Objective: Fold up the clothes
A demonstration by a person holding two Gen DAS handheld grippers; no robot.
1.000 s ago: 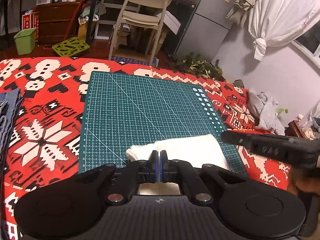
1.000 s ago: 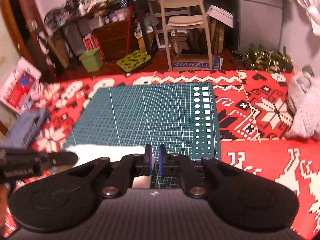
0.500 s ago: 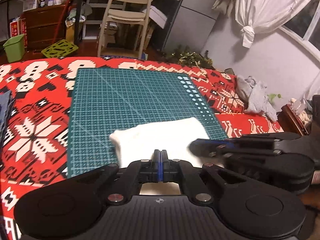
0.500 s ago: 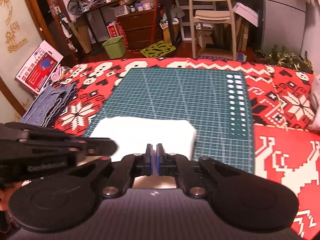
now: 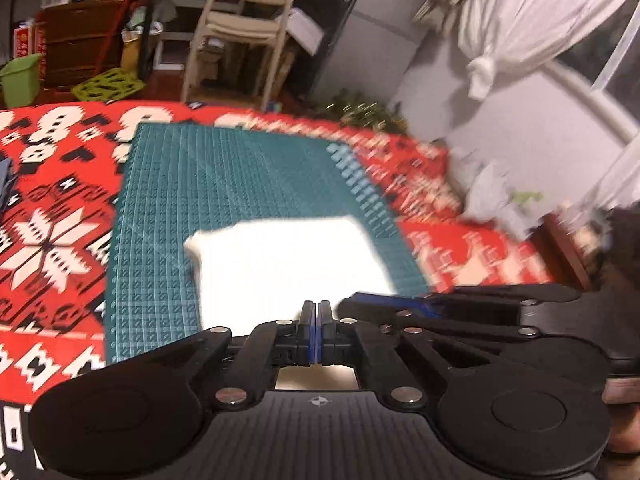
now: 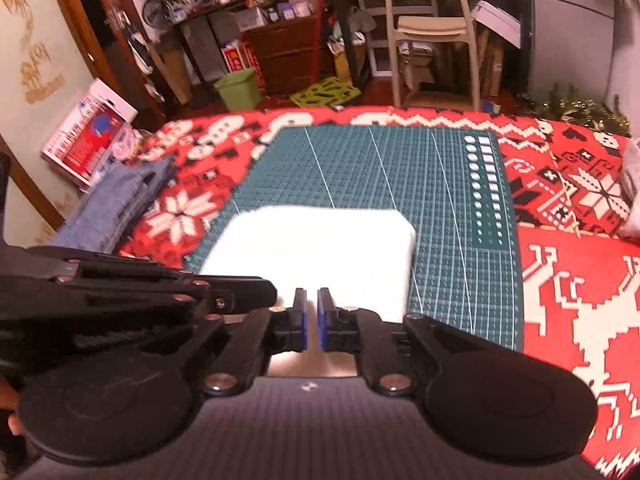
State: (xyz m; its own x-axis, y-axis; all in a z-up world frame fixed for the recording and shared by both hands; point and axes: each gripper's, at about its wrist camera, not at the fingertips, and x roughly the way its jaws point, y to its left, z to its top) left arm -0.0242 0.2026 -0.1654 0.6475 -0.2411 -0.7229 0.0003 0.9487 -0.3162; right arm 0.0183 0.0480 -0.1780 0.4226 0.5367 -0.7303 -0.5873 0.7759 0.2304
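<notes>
Folded white cloth (image 6: 316, 252) lying flat on the near half of the green cutting mat (image 6: 400, 168), mat itself on a red patterned blanket (image 6: 568, 280).

Seen only from the right wrist: stack of folded blue-grey clothes (image 6: 116, 208) at the blanket's left edge, a red-and-white box (image 6: 86, 138) beyond it by the wall, cluttered shelves at the back. Sharp picture here.

Seen only from the left wrist: white curtain (image 5: 516, 24) tied in a knot, grey wall, a crumpled grey garment (image 5: 492, 196) off the mat's right side. Blurred on that side, so little detail there.

Shared by both: pale chair (image 6: 432, 28) and a green bin (image 6: 238, 88) on the floor behind; nothing of the bin's contents visible.

Left gripper (image 5: 315, 330) low at the cloth's near edge, jaws pressed together; whether any fabric is caught between them, cannot tell. Right gripper (image 6: 312, 320) just beside it at the same edge, jaws slightly spread with a narrow gap, nothing visibly pinched.
</notes>
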